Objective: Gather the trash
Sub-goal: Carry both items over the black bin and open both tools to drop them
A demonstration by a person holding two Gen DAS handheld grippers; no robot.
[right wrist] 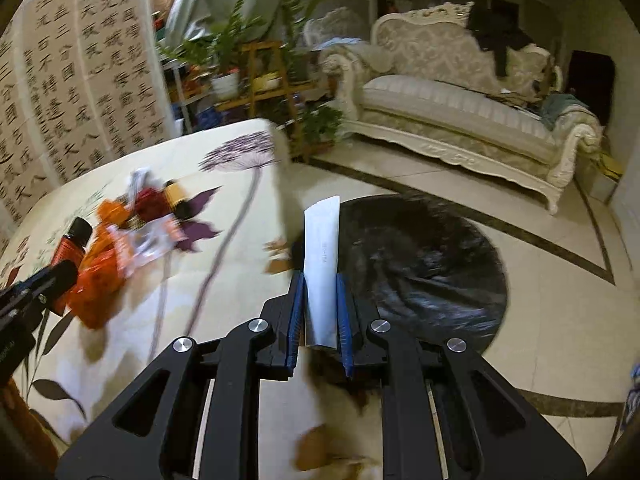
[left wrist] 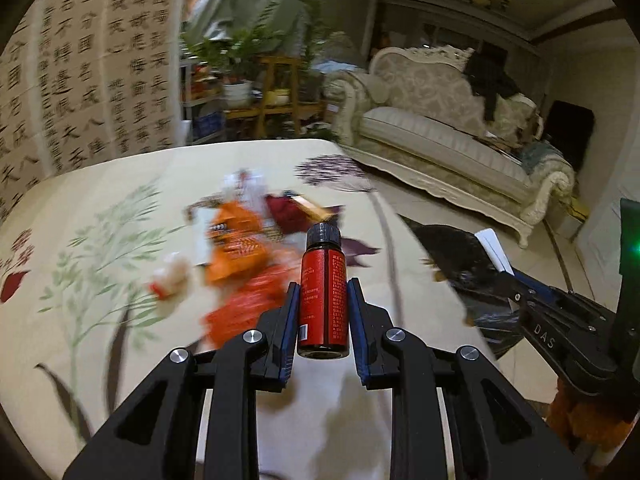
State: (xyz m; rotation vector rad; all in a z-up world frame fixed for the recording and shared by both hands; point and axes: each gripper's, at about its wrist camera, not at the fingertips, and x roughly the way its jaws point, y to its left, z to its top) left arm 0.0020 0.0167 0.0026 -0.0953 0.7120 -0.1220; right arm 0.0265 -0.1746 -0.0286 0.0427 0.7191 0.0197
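A cream sofa (left wrist: 452, 136) is standing along the far side of the room, and in front of it a counter (left wrist: 120, 208) under a floral cloth is filling the left of both views. Beside the counter, on the tiled floor, a black trash bag (right wrist: 424, 264) is lying spread open. A blurred heap of orange and red wrappers (left wrist: 240, 248) is sitting near the middle of the counter.

The left gripper (left wrist: 323, 312) is hanging over the counter with its fingers narrowed and pressing on both sides of a small red bottle (left wrist: 323, 292) with a black cap, which is standing upright between them. The right gripper (right wrist: 320, 312) is hovering at the counter's edge, over the near rim of the trash bag, its fingers pinched tight on a flattened white tube (right wrist: 321, 264) that is sticking up past the fingertips.
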